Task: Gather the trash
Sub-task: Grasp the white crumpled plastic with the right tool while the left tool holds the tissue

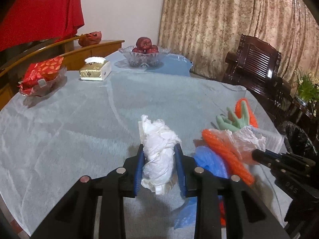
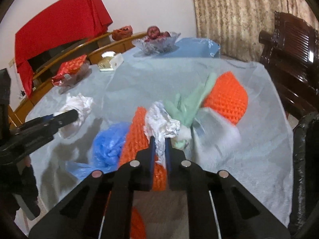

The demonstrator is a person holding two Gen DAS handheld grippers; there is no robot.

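On the far left of the tabletop (image 1: 79, 123) a shallow glass dish (image 1: 42, 88) holds a red patterned packet (image 1: 42, 70). Next to it a tissue pack (image 1: 95, 70) lies with a white sheet poking from its slot. Further back a cut-glass bowl (image 1: 143, 56) carries several dark red apples (image 1: 144, 44). My left jaws (image 1: 159, 167) pinch a crumpled white tissue wad (image 1: 159, 151), raised clear of the pale cloth. To the right lies the trash pile: a blue plastic bag (image 2: 108, 141), orange foam netting (image 2: 227, 97), a green strip (image 2: 191, 103) and a clear bag (image 2: 215, 137). My right jaws (image 2: 159, 151) are pressed together on a crumpled white wrapper (image 2: 161, 123) at the pile's near edge. At the far right stands a bin lined in black plastic (image 1: 297, 139).
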